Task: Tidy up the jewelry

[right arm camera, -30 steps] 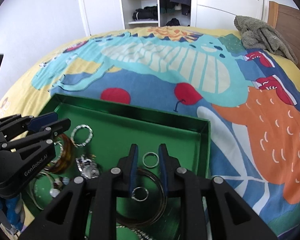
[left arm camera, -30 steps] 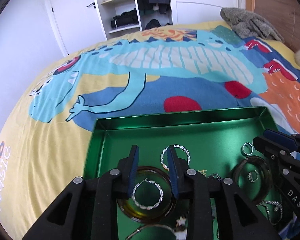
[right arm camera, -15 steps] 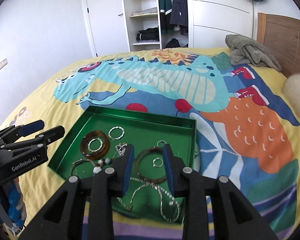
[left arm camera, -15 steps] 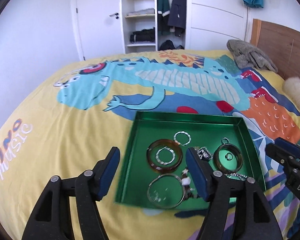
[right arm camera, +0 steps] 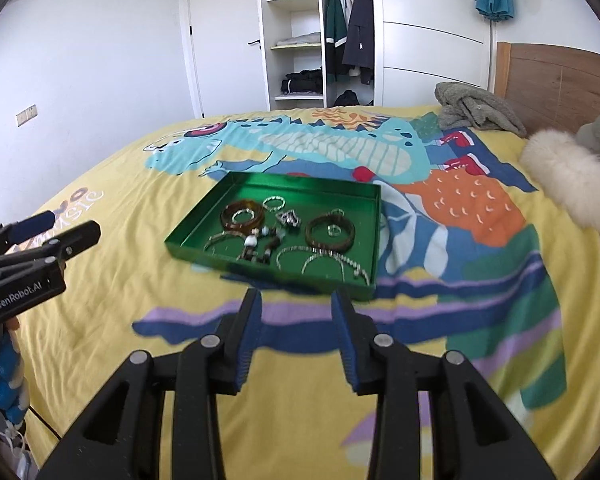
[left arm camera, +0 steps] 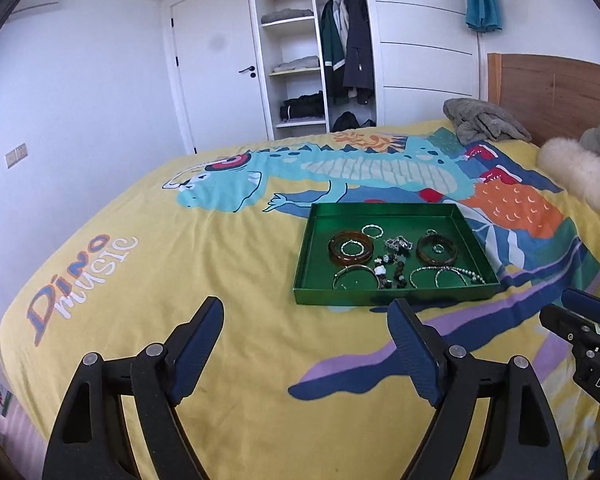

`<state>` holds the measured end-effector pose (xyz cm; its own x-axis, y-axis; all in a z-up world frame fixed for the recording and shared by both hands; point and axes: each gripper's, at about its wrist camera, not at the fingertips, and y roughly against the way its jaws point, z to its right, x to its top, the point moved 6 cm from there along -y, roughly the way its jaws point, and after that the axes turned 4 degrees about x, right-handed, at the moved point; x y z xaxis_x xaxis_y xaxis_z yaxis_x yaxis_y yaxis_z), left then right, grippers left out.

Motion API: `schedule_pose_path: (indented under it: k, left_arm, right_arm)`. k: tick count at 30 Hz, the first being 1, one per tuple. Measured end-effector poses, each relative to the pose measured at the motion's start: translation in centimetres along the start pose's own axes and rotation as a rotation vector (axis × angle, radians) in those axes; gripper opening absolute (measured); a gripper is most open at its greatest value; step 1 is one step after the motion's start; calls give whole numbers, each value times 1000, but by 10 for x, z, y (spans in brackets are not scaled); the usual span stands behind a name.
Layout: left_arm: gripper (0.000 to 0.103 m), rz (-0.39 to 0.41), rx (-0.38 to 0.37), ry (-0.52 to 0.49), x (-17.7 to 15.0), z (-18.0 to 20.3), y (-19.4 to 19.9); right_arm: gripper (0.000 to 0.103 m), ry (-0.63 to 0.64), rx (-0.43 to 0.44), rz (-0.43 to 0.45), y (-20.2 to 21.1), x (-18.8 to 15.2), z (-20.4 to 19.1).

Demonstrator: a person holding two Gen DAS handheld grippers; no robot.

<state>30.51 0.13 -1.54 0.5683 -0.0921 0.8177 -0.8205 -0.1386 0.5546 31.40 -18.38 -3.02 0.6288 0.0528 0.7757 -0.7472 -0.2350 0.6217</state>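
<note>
A green tray [left arm camera: 320, 240] lies on the bed and holds two brown bangles [left arm camera: 351, 246], silver rings [left arm camera: 372, 230], silver bracelets [left arm camera: 354, 276] and a beaded piece [left arm camera: 388, 270]. The tray also shows in the right wrist view [right arm camera: 204, 224]. My left gripper [left arm camera: 306, 316] is open wide and empty, well in front of the tray. My right gripper [right arm camera: 296, 300] is open and empty, just short of the tray's near edge. The right gripper also shows in the left wrist view [left arm camera: 572, 316], and the left gripper in the right wrist view [right arm camera: 48, 232].
The bed has a yellow dinosaur cover [left arm camera: 180, 272]. A grey cloth [left arm camera: 480, 120] and a white fluffy cushion [left arm camera: 580, 176] lie by the wooden headboard [left arm camera: 552, 88]. An open wardrobe [left arm camera: 320, 60] and a door [left arm camera: 216, 72] stand behind.
Both grippers have pulled back and up from the tray, which now looks small and far. The left gripper's fingers have opened wide; the right's have opened somewhat too.
</note>
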Motion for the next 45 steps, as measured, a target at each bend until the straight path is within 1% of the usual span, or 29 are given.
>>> schedule_pose_path:
  k: [3,9,13,16,18,19,23,25,31,43,45]
  left_arm:
    - [85,25,0,-9,-12,-3,30]
    - [90,76,-9,1,-27,-7,87]
    - [91,107,-8,-1,-36,-9,117]
    - [93,129,-13,4,-43,-10,136]
    - [96,146,-13,1,-47,-10,149]
    - [98,154,-13,0,-49,-10,155]
    - [99,178,-20,2,-57,-10,176]
    - [101,188,-26,6,-60,-11,183]
    - [103,208,-30,8,-69,-12,200]
    - [103,206,-44,23,-82,-17,208]
    - [103,205,-44,25,-83,-19,208]
  right_arm:
    - [43,10,-18,15,30,-20,-9]
    - [46,32,-41,76,87,-39,-23]
    - [51,38,-49,124,122,-48,-33]
    - [52,32,-50,149,142,-54,-36]
    - [52,34,-52,158,150,-59,-39]
    - [54,35,-56,162,154,-62,-39]
    - [60,27,-66,179,169,-72,-39]
    - [65,22,-77,192,178,-77,-39]
    - [73,15,-100,223,198,-91,-39]
    - [77,18,-167,262,216,-100,-45]
    - [77,6,-159,266,216,-101,-45]
